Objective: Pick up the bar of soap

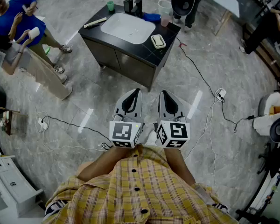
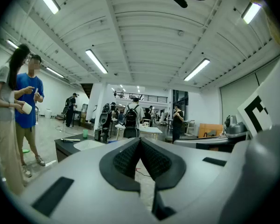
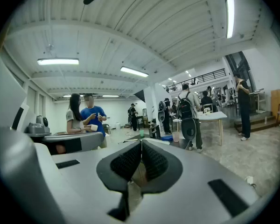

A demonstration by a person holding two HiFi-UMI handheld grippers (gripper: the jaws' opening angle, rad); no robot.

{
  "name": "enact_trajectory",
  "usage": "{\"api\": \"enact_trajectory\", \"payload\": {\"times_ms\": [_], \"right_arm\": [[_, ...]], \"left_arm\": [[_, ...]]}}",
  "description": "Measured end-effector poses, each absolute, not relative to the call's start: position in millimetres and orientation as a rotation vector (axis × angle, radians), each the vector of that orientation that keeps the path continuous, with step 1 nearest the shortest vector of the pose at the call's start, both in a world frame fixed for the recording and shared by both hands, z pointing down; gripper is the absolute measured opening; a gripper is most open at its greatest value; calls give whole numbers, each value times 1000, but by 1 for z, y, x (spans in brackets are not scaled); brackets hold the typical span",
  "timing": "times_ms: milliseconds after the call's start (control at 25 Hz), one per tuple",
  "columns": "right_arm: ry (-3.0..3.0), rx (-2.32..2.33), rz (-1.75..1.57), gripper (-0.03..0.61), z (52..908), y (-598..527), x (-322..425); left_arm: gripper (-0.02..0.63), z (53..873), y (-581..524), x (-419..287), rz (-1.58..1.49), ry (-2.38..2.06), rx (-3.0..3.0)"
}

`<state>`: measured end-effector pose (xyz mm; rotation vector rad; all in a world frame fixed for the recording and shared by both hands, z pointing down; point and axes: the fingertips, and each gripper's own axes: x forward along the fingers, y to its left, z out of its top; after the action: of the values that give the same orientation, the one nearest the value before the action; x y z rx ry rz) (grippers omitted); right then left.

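The bar of soap (image 1: 158, 41) is pale and lies in a small dish at the right front corner of a black cabinet top (image 1: 144, 50), beside a white sink (image 1: 128, 28). My left gripper (image 1: 136, 92) and right gripper (image 1: 162, 94) are held side by side, close to my body, over the floor well short of the cabinet. Both point toward it. In the left gripper view the left gripper (image 2: 140, 139) has its jaws pressed together with nothing between them. The right gripper (image 3: 141, 143) stands the same way in its own view. The soap is too small to pick out in either gripper view.
Black bottles (image 1: 132, 4), a green cup (image 1: 110, 5), a clear cup (image 1: 164, 9) and a blue cloth (image 1: 151, 17) stand at the cabinet's back edge. Cables (image 1: 210, 90) trail over the marble floor. Two people (image 1: 18, 31) stand at the left, and another (image 1: 186, 3) behind the cabinet.
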<state>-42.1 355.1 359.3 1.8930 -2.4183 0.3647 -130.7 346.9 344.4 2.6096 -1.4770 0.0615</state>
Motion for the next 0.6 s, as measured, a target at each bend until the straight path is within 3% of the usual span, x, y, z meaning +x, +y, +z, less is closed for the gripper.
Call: {"api": "enact_trajectory", "payload": {"times_ms": [600], "right_arm": [[-2404, 1860, 458, 23, 372, 356, -5]], "left_arm": [[11, 351, 345, -90, 98, -1455, 2602]]}}
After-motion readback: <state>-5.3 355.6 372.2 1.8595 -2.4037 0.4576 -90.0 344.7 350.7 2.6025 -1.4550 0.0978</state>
